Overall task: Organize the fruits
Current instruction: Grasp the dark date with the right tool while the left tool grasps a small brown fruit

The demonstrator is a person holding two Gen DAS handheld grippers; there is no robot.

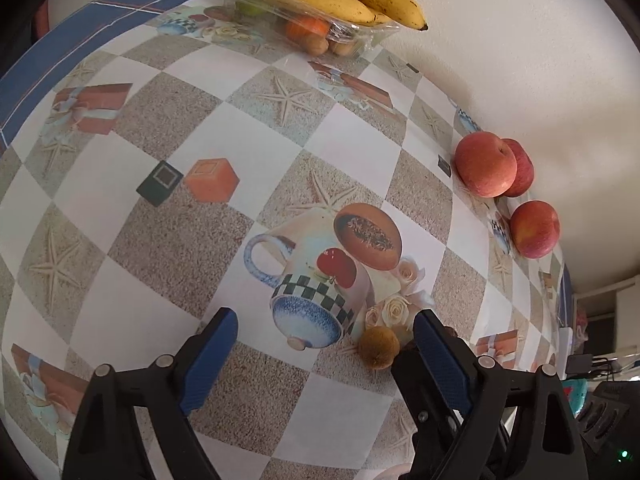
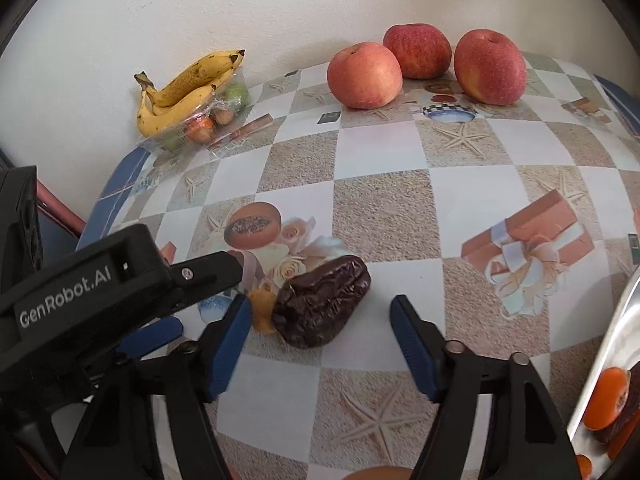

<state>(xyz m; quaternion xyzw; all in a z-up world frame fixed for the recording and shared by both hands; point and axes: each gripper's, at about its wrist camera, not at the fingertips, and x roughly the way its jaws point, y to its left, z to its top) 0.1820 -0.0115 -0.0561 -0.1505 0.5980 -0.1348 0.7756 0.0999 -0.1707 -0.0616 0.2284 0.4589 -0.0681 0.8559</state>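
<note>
Right wrist view: right gripper [image 2: 320, 320] spread wide, nothing held, dark wrinkled date [image 2: 322, 300] lying on the desk [image 2: 384, 208] between its fingers, nearer the left one. Left wrist view: left gripper [image 1: 324, 332] likewise spread and empty, small brown fruit [image 1: 378, 347] just beside its right finger. Three apples [image 2: 424, 64] and bananas [image 2: 188, 88] over a clear tray [image 2: 208, 128] along the wall.

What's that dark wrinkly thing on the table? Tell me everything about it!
It looks like a big dried date: dark brown, shiny, wrinkled all over. It lies on its side on the patterned tablecloth, between the open blue fingers of the right gripper, nearer the left one. Nothing grips it. A small fuzzy brownish fruit sits beside it.
</note>
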